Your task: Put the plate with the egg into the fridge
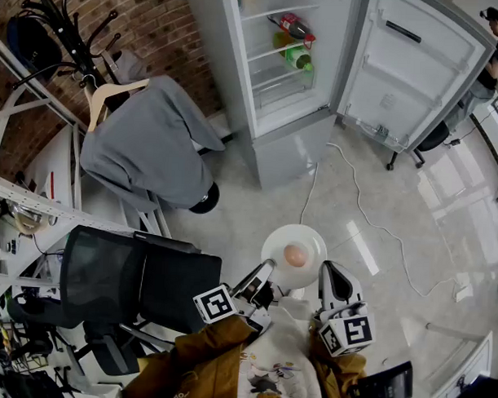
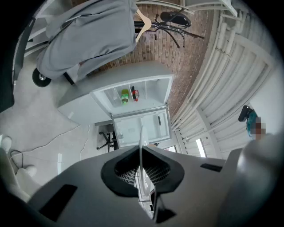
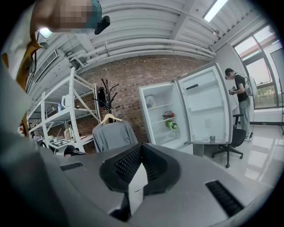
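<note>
Round white plate (image 1: 310, 235), smooth and glossy, with a tan oval egg (image 1: 295, 254) on its middle, held over the shiny tiled floor (image 1: 377, 264), well apart from the open grey boxy fridge (image 1: 275, 146). Left gripper (image 1: 265, 276) level, at the plate's near-left side, jaws almost together, pinching the thin rim edge-on. Right gripper (image 1: 334, 275) tipped slightly down, just beside the plate's right edge, jaws pressed together, holding nothing. Fridge door (image 1: 408, 69) swung wide, red and green bottles (image 1: 294, 41) on the shelves
</note>
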